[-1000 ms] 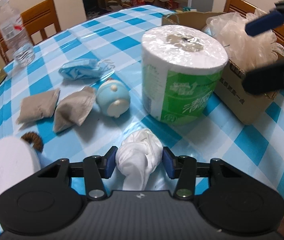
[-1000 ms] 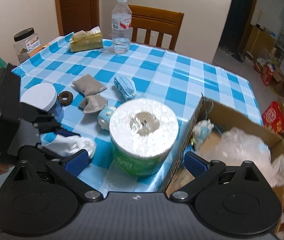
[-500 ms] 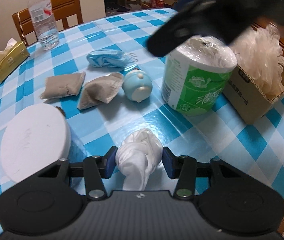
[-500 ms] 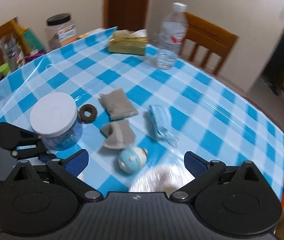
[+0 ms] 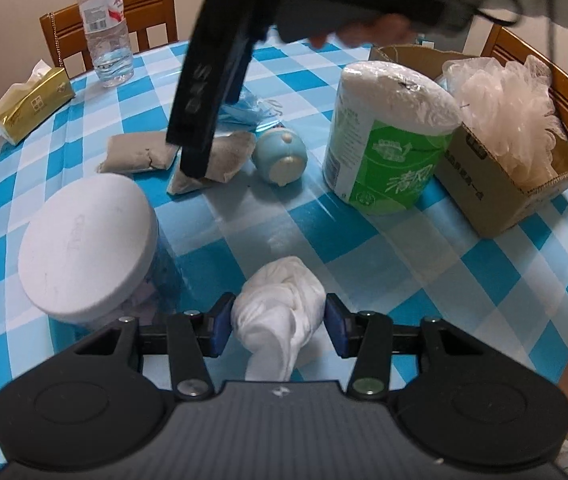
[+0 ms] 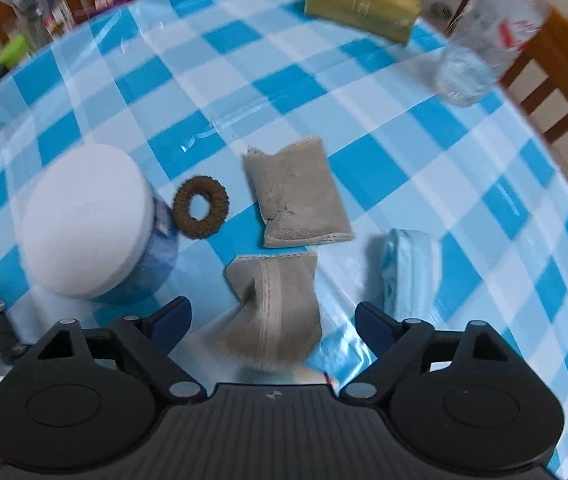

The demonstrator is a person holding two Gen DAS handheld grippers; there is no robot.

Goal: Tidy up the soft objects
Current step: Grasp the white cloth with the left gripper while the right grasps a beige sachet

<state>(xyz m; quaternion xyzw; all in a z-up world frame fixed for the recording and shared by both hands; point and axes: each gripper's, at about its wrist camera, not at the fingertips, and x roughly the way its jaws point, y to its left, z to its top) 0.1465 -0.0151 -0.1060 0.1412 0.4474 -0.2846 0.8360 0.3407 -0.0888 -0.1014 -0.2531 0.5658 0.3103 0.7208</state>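
Cardboard box (image 5: 496,184) holds mesh pouf (image 5: 500,100); left tongs (image 5: 278,326) grip white cloth (image 5: 280,312); right tongs (image 6: 272,320) closing around grey pouch (image 6: 276,312).

On the toilet paper roll (image 5: 392,136) beside the cardboard box (image 5: 496,184) I can make out large white Chinese characters on its green wrapper, everything else staying too blurred to read.

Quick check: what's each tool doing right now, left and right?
Left tool: shut on the white cloth bundle.
Right tool: open, jaws closing, grey pouch between them, not yet gripped.
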